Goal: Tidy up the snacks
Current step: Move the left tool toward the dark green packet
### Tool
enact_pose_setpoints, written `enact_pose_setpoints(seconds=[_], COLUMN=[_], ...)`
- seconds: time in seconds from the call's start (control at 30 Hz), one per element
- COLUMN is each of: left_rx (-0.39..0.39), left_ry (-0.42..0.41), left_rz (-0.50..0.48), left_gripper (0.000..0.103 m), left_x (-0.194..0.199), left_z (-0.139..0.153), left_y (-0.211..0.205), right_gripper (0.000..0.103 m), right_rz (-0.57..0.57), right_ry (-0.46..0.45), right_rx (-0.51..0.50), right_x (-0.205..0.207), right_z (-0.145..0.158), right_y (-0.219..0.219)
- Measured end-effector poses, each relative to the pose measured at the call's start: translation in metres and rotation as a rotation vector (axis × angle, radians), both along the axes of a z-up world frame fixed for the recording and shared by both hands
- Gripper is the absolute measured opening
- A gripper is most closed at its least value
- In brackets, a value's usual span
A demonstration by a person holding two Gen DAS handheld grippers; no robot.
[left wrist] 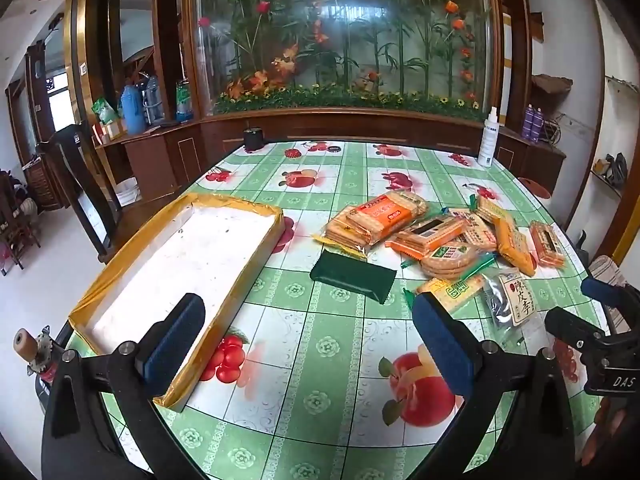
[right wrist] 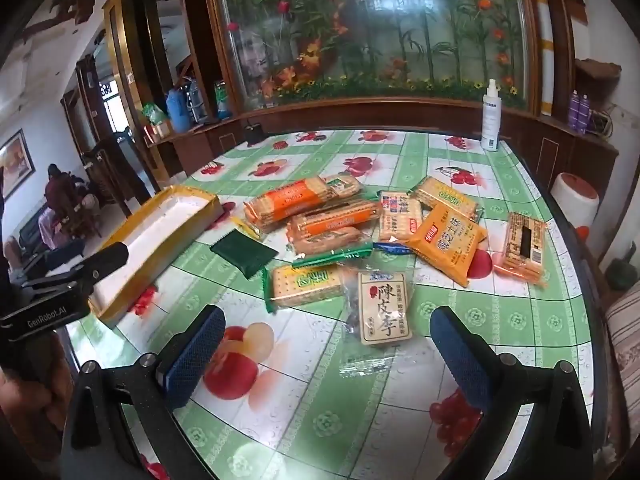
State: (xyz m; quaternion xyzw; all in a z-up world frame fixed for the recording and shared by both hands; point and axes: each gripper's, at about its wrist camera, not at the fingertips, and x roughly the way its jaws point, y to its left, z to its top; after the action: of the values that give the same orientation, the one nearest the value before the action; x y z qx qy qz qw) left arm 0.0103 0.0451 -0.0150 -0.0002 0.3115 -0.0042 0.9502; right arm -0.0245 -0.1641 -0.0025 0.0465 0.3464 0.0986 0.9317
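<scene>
A pile of snack packets (left wrist: pixel 440 236) lies on the table, right of a shallow white tray (left wrist: pixel 188 264) with yellow-taped walls. A dark green packet (left wrist: pixel 352 276) lies apart, between tray and pile. A clear plum packet (right wrist: pixel 384 308) with a tan label is nearest my right gripper (right wrist: pixel 326 352), which is open and empty above the table. My left gripper (left wrist: pixel 308 340) is open and empty, its left finger over the tray's near end. The tray (right wrist: pixel 160 240), the green packet (right wrist: pixel 244 254) and an orange biscuit pack (right wrist: pixel 448 244) also show in the right wrist view.
The table has a green checked fruit-print cloth (left wrist: pixel 320 400). A white spray bottle (left wrist: pixel 489 138) and a small black pot (left wrist: pixel 253 139) stand at its far edge. A wooden cabinet with a flower display (left wrist: pixel 340 40) lies behind. A dark chair (left wrist: pixel 80 184) stands left.
</scene>
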Motion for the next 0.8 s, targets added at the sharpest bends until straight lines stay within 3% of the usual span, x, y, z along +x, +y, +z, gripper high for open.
enact_pose_setpoints(seconds=[0.33, 0.53, 0.8], left_rx=[-0.037, -0.026, -0.156], left_ry=[0.057, 0.111, 0.209], left_rz=[0.010, -0.027, 0.028], left_gripper=[0.103, 0.103, 0.103], left_x=[0.008, 0.026, 0.065], left_z=[-0.012, -0.026, -0.038], left_y=[0.021, 0.005, -0.003], right_gripper=[0.103, 0.103, 0.103], right_rz=[-0.066, -0.072, -0.067], right_ry=[0.050, 0.089, 0.092], right_rx=[0.013, 0.034, 0.052], right_x=[0.011, 0.022, 0.028], right_z=[-0.018, -0.033, -0.035], right_y=[-0.028, -0.035, -0.032])
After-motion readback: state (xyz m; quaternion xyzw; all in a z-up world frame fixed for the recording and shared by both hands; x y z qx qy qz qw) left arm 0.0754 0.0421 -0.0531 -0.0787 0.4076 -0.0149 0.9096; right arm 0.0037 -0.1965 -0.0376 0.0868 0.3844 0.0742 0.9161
